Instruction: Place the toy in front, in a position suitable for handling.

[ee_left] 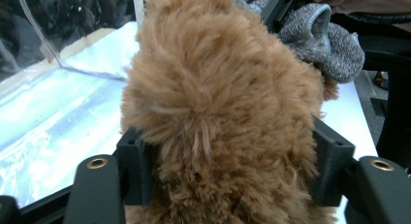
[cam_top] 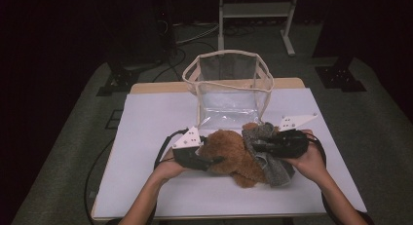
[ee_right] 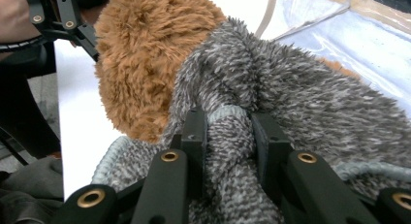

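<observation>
Plush bear (cam_top: pixel 233 156) in grey knit (cam_top: pixel 272 161) at table's (cam_top: pixel 146 137) centre, near front edge, before clear bag (cam_top: pixel 229 86). Left gripper (cam_top: pixel 207 161) clamped on bear's fur; right gripper (cam_top: pixel 260 146) pinched on knit fold. Best practice: steady bear, draw knit evenly, avoid snagging.

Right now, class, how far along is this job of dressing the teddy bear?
Done: the grey knitted garment is partly over the brown teddy bear. In hand: the left gripper clamps the bear, the right gripper pinches the knit. Left: pulling it fully on; the clear bag stands empty.
</observation>
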